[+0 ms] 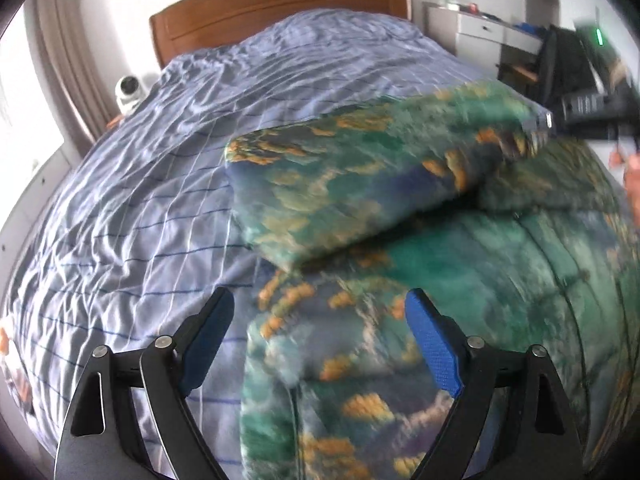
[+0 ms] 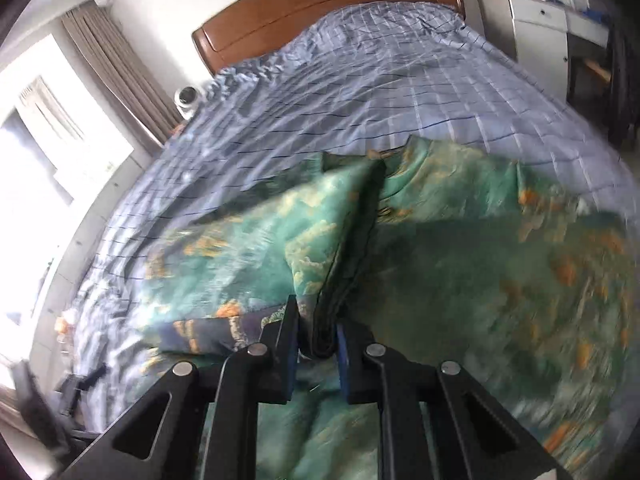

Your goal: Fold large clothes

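A large green garment (image 1: 460,280) with orange and yellow print lies on the bed, filling the lower right of the left wrist view. One flap of it (image 1: 360,176) is raised and folded over toward the left. My left gripper (image 1: 320,300) hovers open over the garment's near left edge, with its blue pads clear of the cloth. In the right wrist view my right gripper (image 2: 318,328) is shut on a dark folded edge of the garment (image 2: 480,264). That right gripper (image 1: 550,122) also shows at the far right of the left wrist view, holding the flap's corner up.
The bed has a wrinkled light blue checked sheet (image 1: 140,200) and a brown wooden headboard (image 1: 280,4). A small white round camera (image 1: 129,90) sits by the curtain on the left. A white desk (image 1: 480,32) and a dark chair (image 1: 560,64) stand at right. A hand (image 1: 632,176) shows at the right edge.
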The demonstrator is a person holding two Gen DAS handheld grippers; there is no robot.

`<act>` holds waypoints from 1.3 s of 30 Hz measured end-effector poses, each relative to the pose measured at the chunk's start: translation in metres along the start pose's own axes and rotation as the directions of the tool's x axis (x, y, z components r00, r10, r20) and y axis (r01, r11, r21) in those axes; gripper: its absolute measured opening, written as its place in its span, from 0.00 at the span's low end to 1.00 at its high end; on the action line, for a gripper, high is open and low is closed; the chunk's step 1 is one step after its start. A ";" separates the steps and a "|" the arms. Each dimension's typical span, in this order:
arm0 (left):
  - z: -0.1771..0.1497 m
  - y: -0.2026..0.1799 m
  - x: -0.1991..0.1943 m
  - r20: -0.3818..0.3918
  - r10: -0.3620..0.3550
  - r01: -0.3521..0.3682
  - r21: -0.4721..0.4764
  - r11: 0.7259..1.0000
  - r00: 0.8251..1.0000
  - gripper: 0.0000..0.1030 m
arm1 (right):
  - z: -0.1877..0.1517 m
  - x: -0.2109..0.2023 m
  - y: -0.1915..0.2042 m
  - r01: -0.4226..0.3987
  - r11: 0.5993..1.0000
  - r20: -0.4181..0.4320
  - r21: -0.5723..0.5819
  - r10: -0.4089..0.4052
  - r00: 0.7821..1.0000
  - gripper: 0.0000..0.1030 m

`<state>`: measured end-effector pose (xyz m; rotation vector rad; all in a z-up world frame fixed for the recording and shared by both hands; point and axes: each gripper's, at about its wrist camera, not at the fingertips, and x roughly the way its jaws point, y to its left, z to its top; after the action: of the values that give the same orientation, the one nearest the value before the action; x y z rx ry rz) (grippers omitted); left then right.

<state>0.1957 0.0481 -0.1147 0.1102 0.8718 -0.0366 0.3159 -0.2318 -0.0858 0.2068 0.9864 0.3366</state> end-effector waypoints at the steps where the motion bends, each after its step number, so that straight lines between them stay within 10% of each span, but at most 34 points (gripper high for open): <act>1: 0.004 0.004 0.005 -0.009 -0.008 0.008 -0.011 1.000 1.000 0.87 | 0.001 0.015 -0.006 0.018 1.000 -0.024 -0.001 -0.018 1.000 0.15; 9: 0.048 0.027 0.037 -0.049 -0.109 0.106 -0.062 0.992 0.993 0.87 | -0.023 0.041 -0.037 0.090 0.995 -0.131 0.033 -0.085 0.988 0.50; 13: 0.072 0.020 0.059 -0.049 -0.137 0.136 -0.026 0.990 0.989 0.83 | -0.013 -0.009 -0.029 0.207 0.978 0.040 0.001 -0.207 0.977 0.50; 17: 0.082 0.005 0.098 -0.135 -0.143 0.140 -0.031 0.990 0.980 0.78 | 0.002 -0.015 -0.012 0.036 0.999 0.145 -0.039 -0.030 0.989 0.50; 20: 0.077 -0.003 0.120 -0.187 -0.104 0.103 -0.017 0.995 0.977 0.79 | 0.002 0.021 -0.002 -0.073 0.994 0.071 -0.078 0.079 0.994 0.50; 25: 0.071 -0.002 0.131 -0.217 -0.112 0.111 -0.017 0.994 0.970 0.81 | -0.018 0.084 -0.003 -0.016 0.992 -0.098 -0.127 0.003 0.995 0.48; 39: 0.144 0.018 0.180 -0.240 -0.102 0.043 -0.238 0.970 0.965 0.83 | -0.029 0.083 -0.001 0.033 0.996 -0.066 -0.085 -0.039 0.997 0.48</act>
<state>0.4232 0.0522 -0.1592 -0.1396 1.1270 0.0109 0.3337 -0.2019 -0.1666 0.1016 1.0397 0.3532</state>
